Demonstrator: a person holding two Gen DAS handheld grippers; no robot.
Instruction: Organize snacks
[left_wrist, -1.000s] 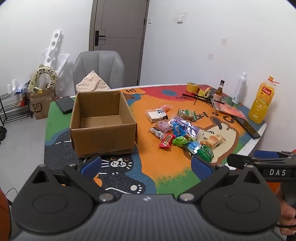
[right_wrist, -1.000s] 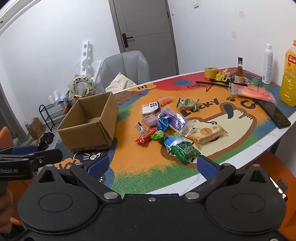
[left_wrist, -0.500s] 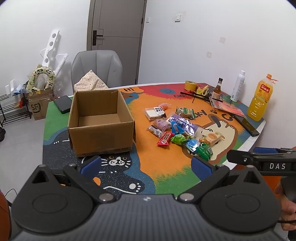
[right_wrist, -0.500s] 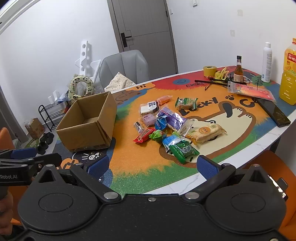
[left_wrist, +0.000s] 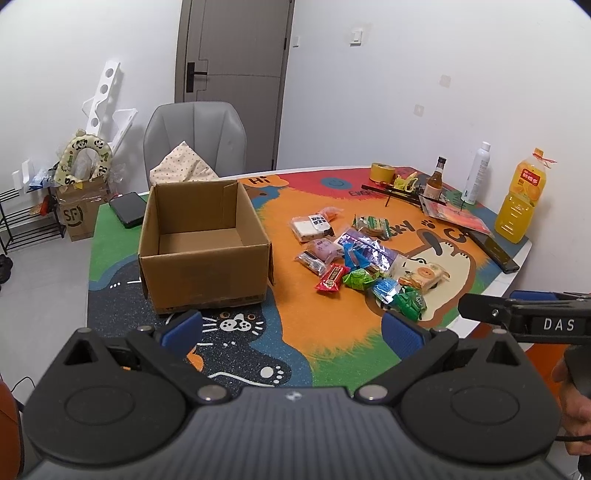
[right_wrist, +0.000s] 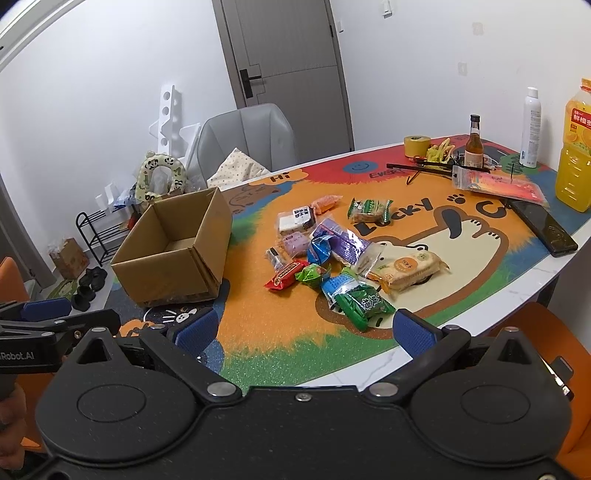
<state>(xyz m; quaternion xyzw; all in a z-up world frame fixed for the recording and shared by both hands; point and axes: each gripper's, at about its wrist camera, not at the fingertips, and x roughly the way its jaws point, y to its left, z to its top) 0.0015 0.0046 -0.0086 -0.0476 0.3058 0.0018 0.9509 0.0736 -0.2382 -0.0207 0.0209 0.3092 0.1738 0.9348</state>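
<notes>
Left gripper (left_wrist: 291, 328): blue pads spread wide, nothing between them, hanging over the near edge of the desk (left_wrist: 236, 362).
Right gripper (right_wrist: 306, 326): spread wide and empty too, hovering just off the near edge, in front of the snack pile.
What changed: over the last second both views have lifted and drawn back a little, so box and snacks sit slightly smaller and further off. Nothing on the desk has shifted.
Nearest snack: the green packet (right_wrist: 364, 304) lies at the near side of the pile, just ahead of the right gripper.
Snack pile (left_wrist: 364, 258): loose wrappers heaped mid-desk, red bar (right_wrist: 286, 274), blue packets, purple bag, a pale biscuit pack (right_wrist: 410, 269) toward the right edge.
Cardboard box (left_wrist: 203, 243): open and looking empty, toward the left edge, well apart from the pile.
Meaning for the task: sorting hasn't begun, I'd say; this reads as a last look before the first pick.
Far-right corner: juice bottle (left_wrist: 521, 195), spray can, small brown bottle, tape, all untouched.
</notes>
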